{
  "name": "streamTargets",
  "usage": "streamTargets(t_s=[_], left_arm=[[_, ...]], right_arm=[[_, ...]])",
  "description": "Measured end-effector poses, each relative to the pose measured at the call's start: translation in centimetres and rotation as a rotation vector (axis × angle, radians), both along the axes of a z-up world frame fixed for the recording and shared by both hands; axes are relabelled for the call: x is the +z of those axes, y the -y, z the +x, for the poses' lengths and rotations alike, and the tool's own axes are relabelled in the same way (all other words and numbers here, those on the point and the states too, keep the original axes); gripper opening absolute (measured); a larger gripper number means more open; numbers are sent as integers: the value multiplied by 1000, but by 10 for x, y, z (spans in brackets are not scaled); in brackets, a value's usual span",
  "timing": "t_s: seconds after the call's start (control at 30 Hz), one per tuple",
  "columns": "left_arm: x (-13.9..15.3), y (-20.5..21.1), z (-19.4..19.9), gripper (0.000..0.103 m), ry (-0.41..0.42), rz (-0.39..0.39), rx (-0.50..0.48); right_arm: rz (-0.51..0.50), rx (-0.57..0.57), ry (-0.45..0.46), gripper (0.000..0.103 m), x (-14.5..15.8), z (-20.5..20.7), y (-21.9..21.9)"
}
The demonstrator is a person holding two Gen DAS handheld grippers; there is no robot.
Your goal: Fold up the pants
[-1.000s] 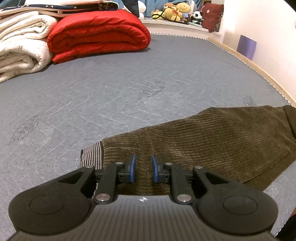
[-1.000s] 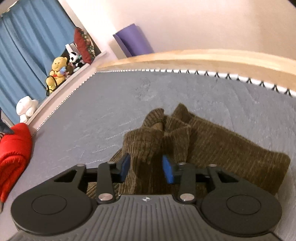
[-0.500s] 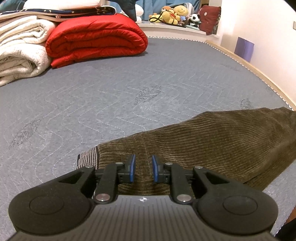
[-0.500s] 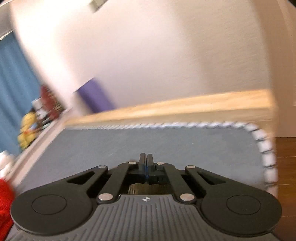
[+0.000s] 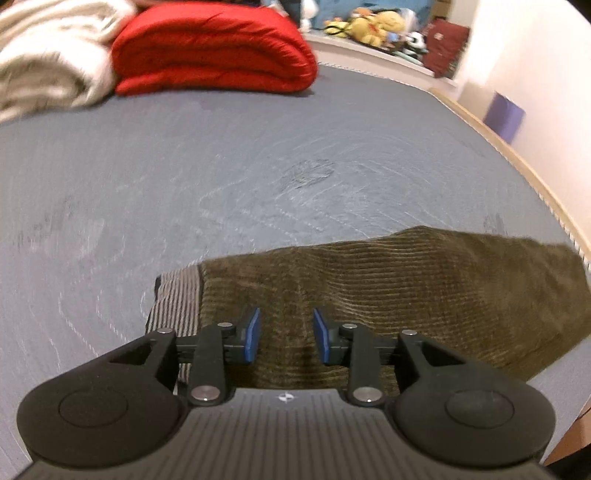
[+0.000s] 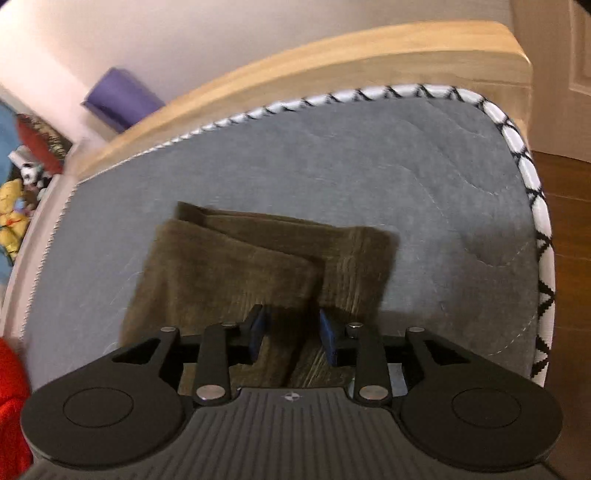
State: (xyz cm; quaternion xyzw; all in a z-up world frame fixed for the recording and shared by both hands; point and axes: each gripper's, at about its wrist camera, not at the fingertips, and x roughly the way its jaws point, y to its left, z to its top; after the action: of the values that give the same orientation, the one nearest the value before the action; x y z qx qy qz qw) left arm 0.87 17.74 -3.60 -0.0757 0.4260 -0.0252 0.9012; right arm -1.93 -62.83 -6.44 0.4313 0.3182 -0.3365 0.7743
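Note:
Olive-brown corduroy pants lie on the grey mattress, with a striped waistband at their left end. My left gripper is open just above the pants near the waistband. In the right wrist view the pants' leg ends lie flat, one layer over the other. My right gripper is open over them and holds nothing.
A red folded duvet and a white blanket lie at the far end of the mattress. Stuffed toys sit on a ledge. A wooden bed frame and the mattress's white corner piping border the pants. A purple roll leans by the wall.
My right gripper was shut half a second ago and is now open over the flattened leg ends. My left gripper has opened wider near the waistband.

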Motion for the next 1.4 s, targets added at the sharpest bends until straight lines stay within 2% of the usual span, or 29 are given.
streamTargets(t_s=[0.2,0.23,0.27,0.33,0.4,0.43,0.5,0.53,0.67,1.03,1.2,1.3,1.33,1.4], left_arm=[[-8,-31,0,38,-56,-112,124],[-9,-35,0,38,-61,-129,138],[-10,-37,0,38,-64,-139,151],[-7,-40,-2,37,-50,-140,179],[2,-41,-5,43,-15,-103,207],[6,-41,-7,48,5,-60,224],[8,-43,-8,57,13,-21,245],[5,-44,-6,64,-3,-18,246],[-11,-40,1,76,-80,31,253],[-31,-39,11,79,-144,37,259],[-30,-34,9,74,-128,62,229],[-26,-29,10,55,-108,109,203],[-24,-29,10,43,-97,117,199],[-17,-30,7,36,-69,115,184]], right_arm=[[-88,34,8,36,-6,14,-1],[-97,33,7,29,-6,16,-2],[-110,35,-3,17,-9,18,1],[-117,26,-8,16,-8,19,0],[-116,11,1,15,-6,18,2],[-118,10,7,15,-4,18,1],[-130,18,16,15,0,18,-2],[-137,25,18,15,2,17,-3],[-133,29,15,15,3,15,-2],[-123,34,-6,16,-3,15,-3],[-111,54,-18,16,-5,16,-1],[-120,68,-23,16,-5,18,-1],[-126,74,-25,16,-5,19,-1],[-146,93,-27,15,-3,21,-3]])
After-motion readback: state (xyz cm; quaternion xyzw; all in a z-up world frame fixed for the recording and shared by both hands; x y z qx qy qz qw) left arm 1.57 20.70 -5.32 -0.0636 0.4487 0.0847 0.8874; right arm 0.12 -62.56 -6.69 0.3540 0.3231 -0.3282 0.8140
